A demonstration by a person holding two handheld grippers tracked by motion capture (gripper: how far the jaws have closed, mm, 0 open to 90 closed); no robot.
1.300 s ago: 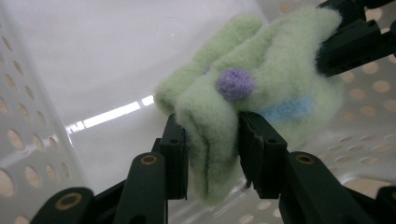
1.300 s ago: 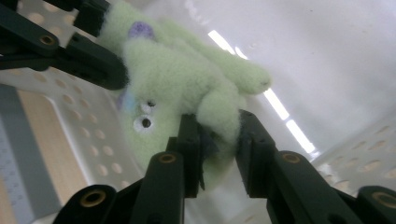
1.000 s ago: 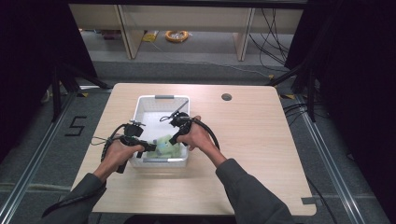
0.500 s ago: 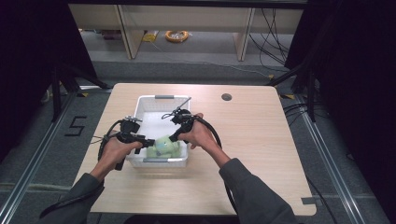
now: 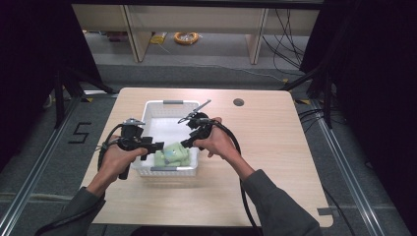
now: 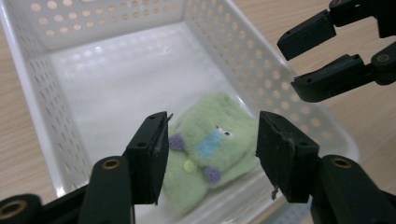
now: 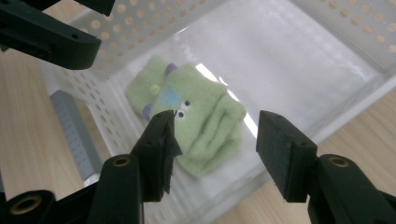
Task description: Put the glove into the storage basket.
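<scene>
A green felt toy [image 5: 171, 154] with purple dots and a blue patch lies in the near right corner of a white perforated basket [image 5: 162, 106]. In the left gripper view the toy [image 6: 205, 149] rests on the basket floor beyond my left gripper [image 6: 211, 156], whose jaws stand open and empty. In the right gripper view the toy [image 7: 191, 116] lies below my right gripper [image 7: 215, 154], also open and empty. Seen from above, the left gripper [image 5: 156, 146] hovers at the basket's near left rim and the right gripper [image 5: 186, 143] at its right rim, both just above the toy.
The basket [image 6: 60, 102] sits on a light wooden table [image 5: 275, 147], with a grey handle strip [image 7: 70, 130] on its near wall. A round grommet hole [image 5: 238, 102] is at the table's far side. Cables trail from both grippers.
The toy was between the two grippers above the basket; now it lies on the basket floor and both grippers have drawn slightly apart and stand open.
</scene>
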